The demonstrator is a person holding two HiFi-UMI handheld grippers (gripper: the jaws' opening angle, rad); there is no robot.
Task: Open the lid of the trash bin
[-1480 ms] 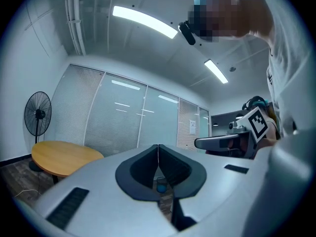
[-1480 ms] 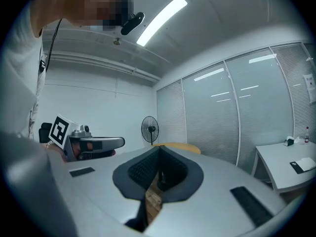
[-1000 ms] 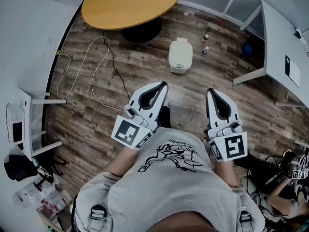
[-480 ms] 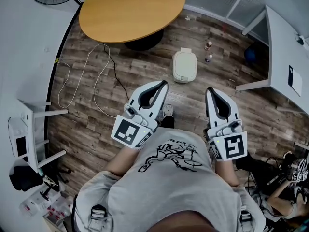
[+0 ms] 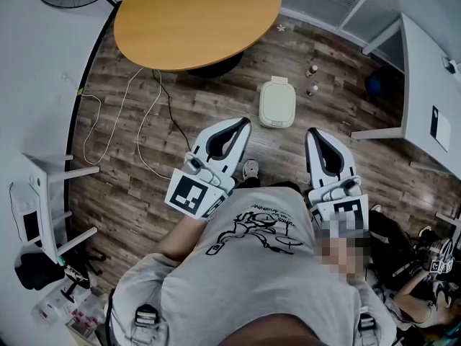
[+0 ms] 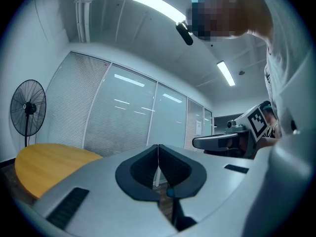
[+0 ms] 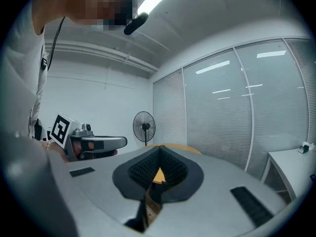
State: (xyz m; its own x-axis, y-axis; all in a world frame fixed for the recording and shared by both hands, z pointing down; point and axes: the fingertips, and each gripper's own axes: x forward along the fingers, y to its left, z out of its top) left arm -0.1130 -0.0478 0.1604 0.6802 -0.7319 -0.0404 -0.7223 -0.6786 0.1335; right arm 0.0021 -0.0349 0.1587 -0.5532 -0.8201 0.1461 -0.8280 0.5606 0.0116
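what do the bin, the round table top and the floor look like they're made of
Bin: probably plastic, a cream, smooth matte shell with rounded moulded corners.
Table top: wood or wood-look laminate, even orange-tan with a soft sheen; the look leaves it open.
Floor: grey-brown planks with visible grain and seams, possibly laminate or vinyl.

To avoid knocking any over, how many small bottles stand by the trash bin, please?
2: one small bottle right of the cream plastic trash bin, another beyond it. None look hidden.
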